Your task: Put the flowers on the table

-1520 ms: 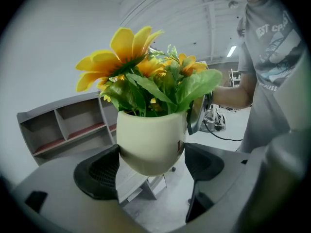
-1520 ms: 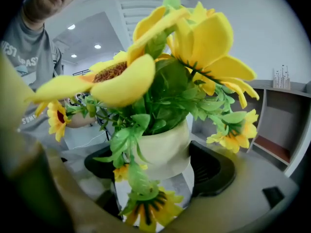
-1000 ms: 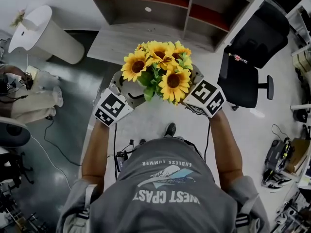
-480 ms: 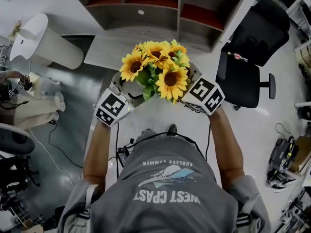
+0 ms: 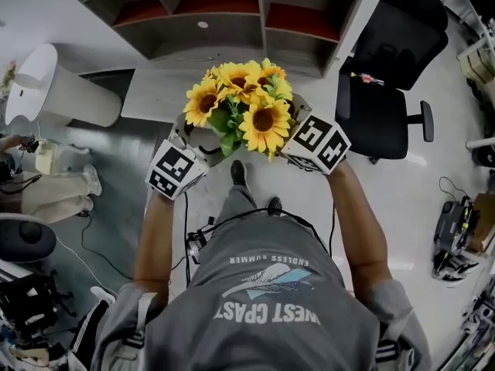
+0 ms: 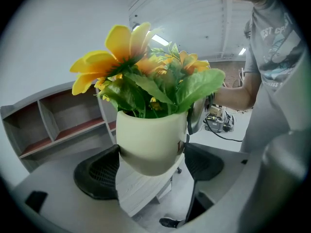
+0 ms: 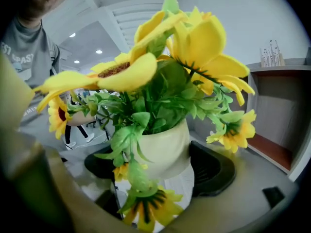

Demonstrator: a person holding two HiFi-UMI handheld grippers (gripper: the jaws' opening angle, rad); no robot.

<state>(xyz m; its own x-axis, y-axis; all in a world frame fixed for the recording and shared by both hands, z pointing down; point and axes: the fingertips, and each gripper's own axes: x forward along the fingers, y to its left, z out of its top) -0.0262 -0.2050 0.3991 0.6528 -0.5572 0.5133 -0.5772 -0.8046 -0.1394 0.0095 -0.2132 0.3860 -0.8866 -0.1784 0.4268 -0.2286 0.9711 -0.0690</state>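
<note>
Flowers: a bunch of yellow sunflowers (image 5: 240, 107) with green leaves is seen standing upright in a cream pot (image 6: 150, 140).
Pot: it is held in the air between the two claws, over the near edge of the worktop (image 5: 151, 91) and clear of it.
Left claw (image 6: 150, 168): its two black jaws are spread round the lower part of the pot and pressed against the pot's sides.
Right claw (image 7: 158, 168): the pot is pinched from the opposite side, one jaw against each flank; a drooping bloom partly covers the gap.
Worktop: a grey wood-grain top is seen below the pot, with floor beside it.
Surroundings: a grey shelf unit (image 5: 232, 14) is set beyond the worktop's far edge, and a black office chair (image 5: 387, 91) is placed off its right end.
</note>
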